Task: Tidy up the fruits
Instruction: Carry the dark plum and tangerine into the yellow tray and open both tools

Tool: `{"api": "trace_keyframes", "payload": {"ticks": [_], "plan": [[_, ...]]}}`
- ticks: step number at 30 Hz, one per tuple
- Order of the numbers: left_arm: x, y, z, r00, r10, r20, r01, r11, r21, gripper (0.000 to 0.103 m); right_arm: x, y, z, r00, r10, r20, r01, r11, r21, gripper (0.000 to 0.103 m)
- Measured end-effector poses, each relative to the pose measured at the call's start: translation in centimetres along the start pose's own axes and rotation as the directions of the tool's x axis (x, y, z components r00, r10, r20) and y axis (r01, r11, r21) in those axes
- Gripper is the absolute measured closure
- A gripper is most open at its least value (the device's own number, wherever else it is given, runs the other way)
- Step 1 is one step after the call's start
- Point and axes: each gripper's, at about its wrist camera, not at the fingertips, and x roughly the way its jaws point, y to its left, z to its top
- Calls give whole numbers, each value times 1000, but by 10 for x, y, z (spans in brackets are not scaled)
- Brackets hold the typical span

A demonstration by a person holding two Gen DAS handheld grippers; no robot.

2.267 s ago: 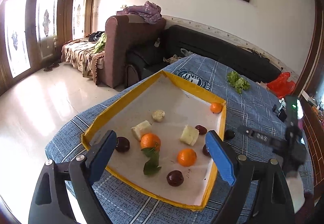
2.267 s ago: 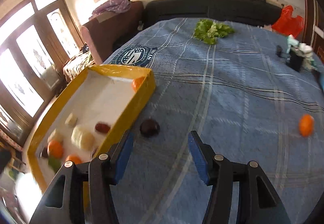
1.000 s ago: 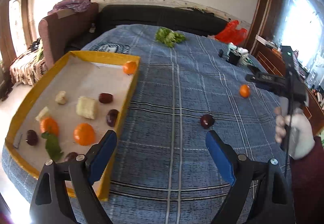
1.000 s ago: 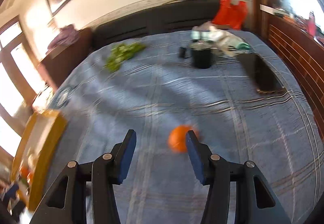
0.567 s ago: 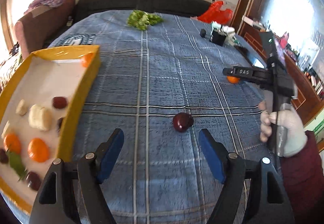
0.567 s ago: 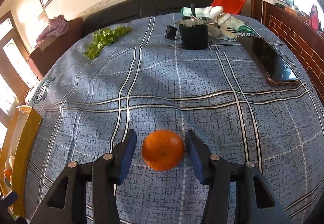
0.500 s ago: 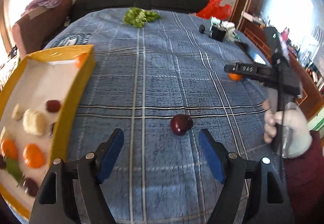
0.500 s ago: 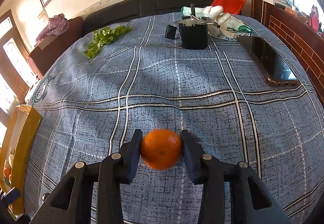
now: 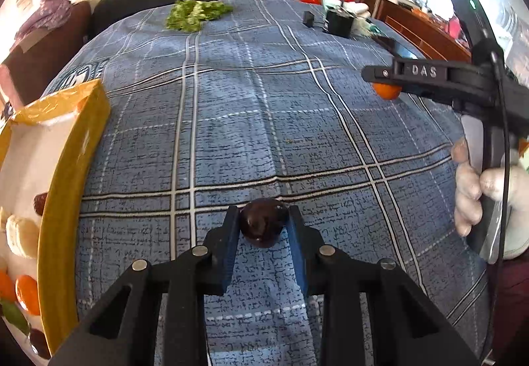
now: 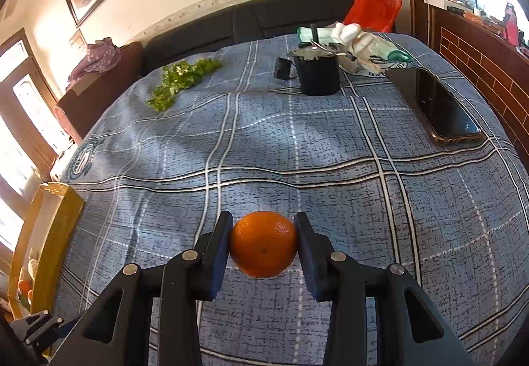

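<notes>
My left gripper point(image 9: 263, 227) is shut on a dark purple plum point(image 9: 262, 221) low over the blue plaid tablecloth. My right gripper point(image 10: 263, 245) is shut on an orange point(image 10: 263, 243); the orange also shows in the left wrist view point(image 9: 386, 92) under the right gripper's finger. A yellow-rimmed tray point(image 9: 71, 164) sits at the left and holds oranges, dark plums and pale fruit pieces. The tray's rim shows in the right wrist view point(image 10: 49, 233) at the far left.
Green lettuce point(image 10: 180, 81) lies at the far side of the table. A black cup point(image 10: 319, 73), a small black box point(image 10: 282, 68), gloves point(image 10: 357, 41) and a phone point(image 10: 439, 108) lie far right. A red bag point(image 10: 373, 7) rests on the sofa behind.
My left gripper swung from the tray to the plum on the cloth and closed on it. My right gripper moved to the orange and closed on it.
</notes>
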Motion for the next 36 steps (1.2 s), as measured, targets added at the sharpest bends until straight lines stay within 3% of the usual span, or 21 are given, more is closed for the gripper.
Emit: {"api": "trace_keyframes", "payload": {"ticks": [10, 13, 17, 23, 27, 36], "plan": [[-79, 59, -12, 989, 74, 125, -49, 980, -193, 75, -12, 28, -8, 999, 36, 36, -33, 996, -79, 62], [-108, 94, -18, 976, 157, 148, -116, 961, -253, 75, -16, 45, -12, 998, 50, 35, -46, 993, -108, 62], [-135, 143, -25, 952, 266, 152, -208, 926, -316, 75, -25, 76, -18, 992, 129, -8, -129, 984, -123, 61], [-141, 199, -17, 942, 315, 119, -254, 895, -366, 75, -39, 156, -32, 956, 279, -93, -292, 937, -192, 61], [-122, 231, -7, 955, 286, 82, -232, 890, -393, 75, -39, 219, -50, 919, 349, -181, -387, 886, -256, 61], [-91, 279, 0, 969, 247, 16, -212, 864, -457, 75, -25, 312, -103, 865, 365, -345, -487, 779, -395, 60]]}}
